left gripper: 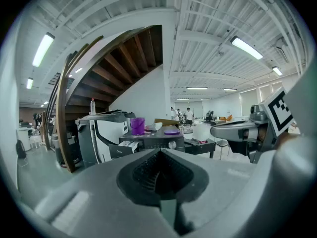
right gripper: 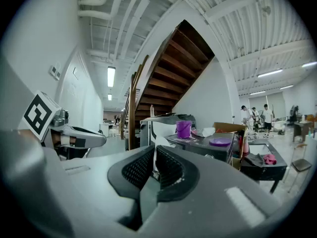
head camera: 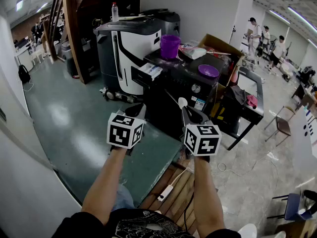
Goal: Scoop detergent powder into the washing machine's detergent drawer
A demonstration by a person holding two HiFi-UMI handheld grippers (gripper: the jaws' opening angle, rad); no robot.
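Washer (head camera: pixel 181 83) well ahead of both jaws, out of reach. Drawer (head camera: pixel 150 72) open on its left front, ahead of left gripper (head camera: pixel 134 112). Purple cup (head camera: pixel 170 45) on washer top, beyond drawer; probably holds powder. Right gripper (head camera: pixel 190 114) jaws clamped on white scoop (head camera: pixel 182 102), bowl pointing forward. Left jaws closed, nothing between. Risk: thin handle pivots in jaws, loaded scoop tips, powder spills on floor short of drawer.

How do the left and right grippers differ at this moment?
The left gripper is shut on nothing; the right gripper clamps a white scoop. Left gripper pads look clean; right gripper pads carry pale specks. Both are held short of the washing machine.
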